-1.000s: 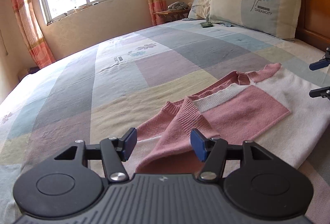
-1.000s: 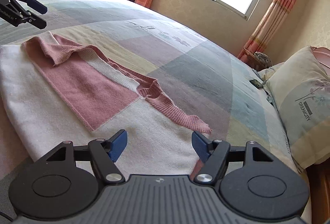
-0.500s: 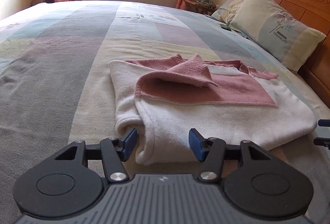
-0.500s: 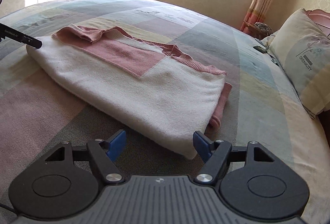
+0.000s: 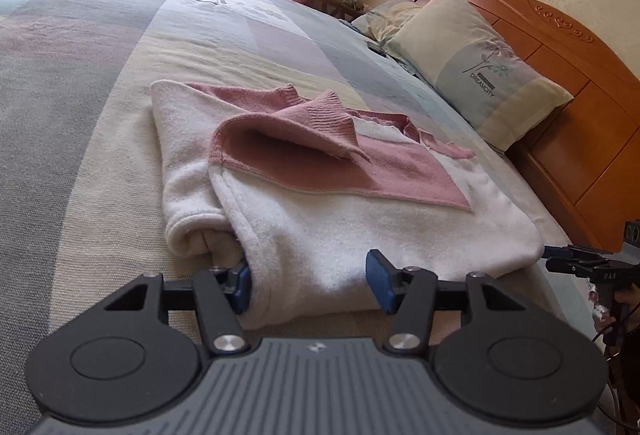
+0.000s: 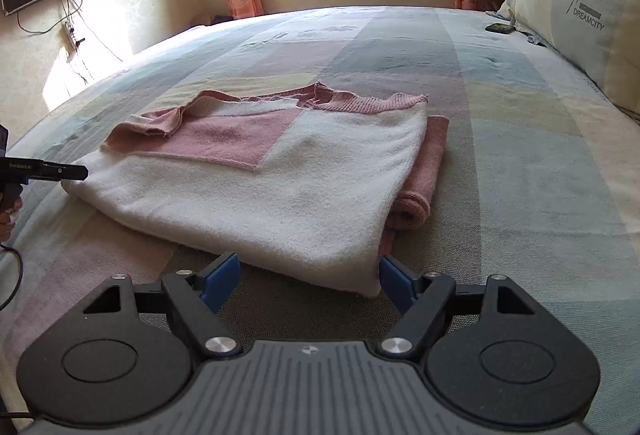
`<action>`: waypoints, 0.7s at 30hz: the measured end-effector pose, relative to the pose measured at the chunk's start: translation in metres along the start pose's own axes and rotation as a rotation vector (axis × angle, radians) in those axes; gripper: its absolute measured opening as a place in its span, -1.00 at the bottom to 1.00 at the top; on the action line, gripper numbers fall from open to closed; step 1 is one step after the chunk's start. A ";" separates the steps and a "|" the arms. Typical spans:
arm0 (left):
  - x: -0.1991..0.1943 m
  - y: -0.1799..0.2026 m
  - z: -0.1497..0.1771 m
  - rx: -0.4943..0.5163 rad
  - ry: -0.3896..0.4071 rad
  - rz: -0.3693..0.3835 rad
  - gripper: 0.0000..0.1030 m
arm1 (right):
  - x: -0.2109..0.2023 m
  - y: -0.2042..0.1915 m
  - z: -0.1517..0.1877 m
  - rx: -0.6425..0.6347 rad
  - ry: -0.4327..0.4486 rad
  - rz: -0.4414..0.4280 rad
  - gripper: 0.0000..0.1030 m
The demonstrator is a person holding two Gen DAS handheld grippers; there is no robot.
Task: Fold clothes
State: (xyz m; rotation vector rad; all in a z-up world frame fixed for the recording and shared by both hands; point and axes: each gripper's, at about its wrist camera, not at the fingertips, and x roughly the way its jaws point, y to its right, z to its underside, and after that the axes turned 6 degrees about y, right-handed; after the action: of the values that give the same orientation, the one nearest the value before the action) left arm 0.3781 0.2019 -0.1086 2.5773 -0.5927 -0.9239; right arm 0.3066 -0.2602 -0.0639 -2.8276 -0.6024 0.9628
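Your left gripper (image 5: 312,281) sits about half open around the near corner of the folded pink-and-white sweater (image 5: 320,203) on the bed (image 5: 80,115); its left pad touches the fold, though a firm pinch seems unlikely. Your right gripper (image 6: 306,281) has just been opening and stands wide, the sweater's other near corner between its pads, unclamped. The pillow (image 6: 580,3) reads "DREAMCITY". Small white lettering on the left gripper, seen from the right wrist, is too blurred to read.
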 end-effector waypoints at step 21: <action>-0.016 -0.030 0.003 -0.298 0.113 0.081 -0.91 | 0.031 0.059 0.009 0.368 0.040 -0.166 -0.71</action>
State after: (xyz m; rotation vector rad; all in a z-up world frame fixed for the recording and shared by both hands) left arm 0.3730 0.2355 -0.1156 2.3039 -0.4831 -0.7697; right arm 0.3437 -0.3026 -0.1017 -2.4270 -0.5758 0.8815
